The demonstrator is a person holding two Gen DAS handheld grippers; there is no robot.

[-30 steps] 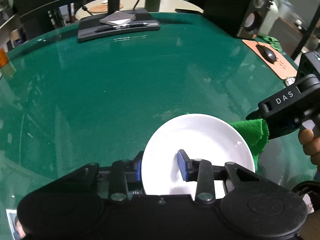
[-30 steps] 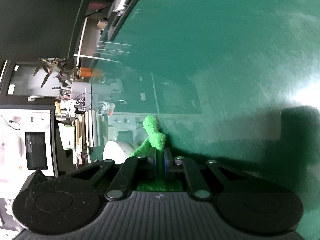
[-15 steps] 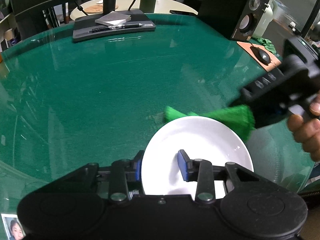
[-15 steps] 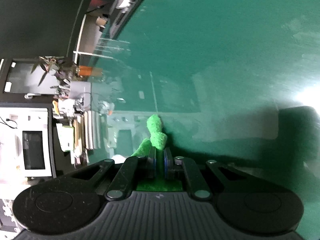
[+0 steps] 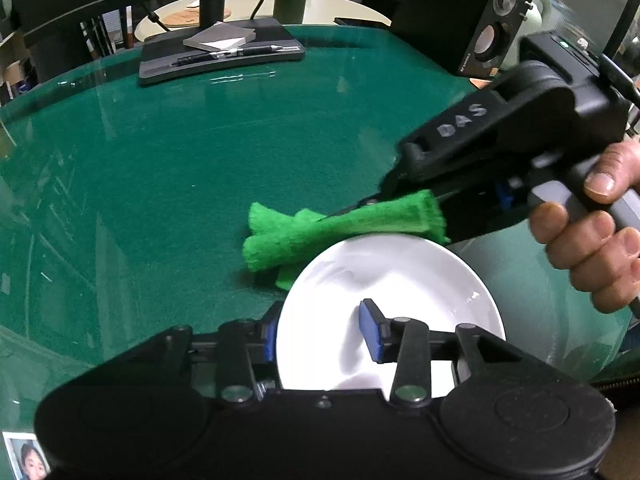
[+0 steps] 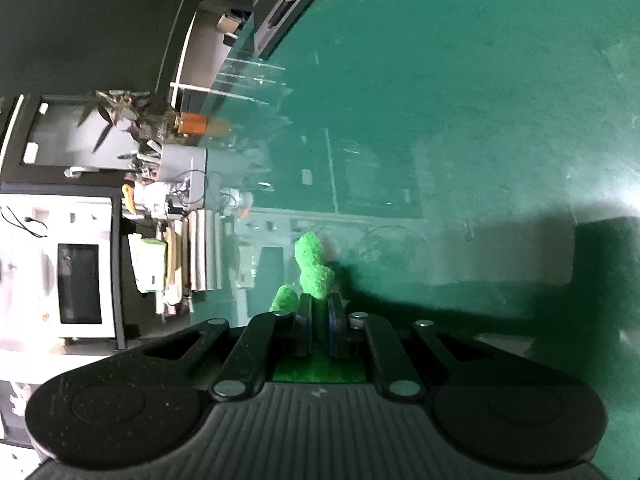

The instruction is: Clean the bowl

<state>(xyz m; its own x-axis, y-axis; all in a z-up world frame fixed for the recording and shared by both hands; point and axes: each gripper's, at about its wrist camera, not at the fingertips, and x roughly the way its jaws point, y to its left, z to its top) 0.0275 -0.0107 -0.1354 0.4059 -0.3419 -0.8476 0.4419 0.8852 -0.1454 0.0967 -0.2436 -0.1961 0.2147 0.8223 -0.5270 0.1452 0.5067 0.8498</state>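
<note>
A white bowl (image 5: 400, 280) sits on the green glass-topped table (image 5: 160, 184), close in the left wrist view. My left gripper (image 5: 319, 334) straddles its near left rim, one blue pad outside and one inside. Its jaws are opening and the inner pad stands away from the wall. My right gripper (image 5: 372, 204), held by a hand (image 5: 592, 232), comes in from the right, shut on a folded green cloth (image 5: 304, 236). The cloth lies across the bowl's far rim and reaches past it to the left. In the right wrist view the cloth (image 6: 314, 272) sticks out of the shut right gripper (image 6: 320, 304).
A black stand (image 5: 220, 60) with a notepad and a pen lies at the table's far side. A speaker (image 5: 492, 36) stands at the far right. A small photo (image 5: 24, 456) lies near the front left corner. Shelves and a microwave (image 6: 76, 272) lie beyond the table's edge.
The right gripper has carried the cloth leftward, from beside the bowl's right edge to across its far rim. The left jaws have spread slightly. The bowl has stayed in place.
</note>
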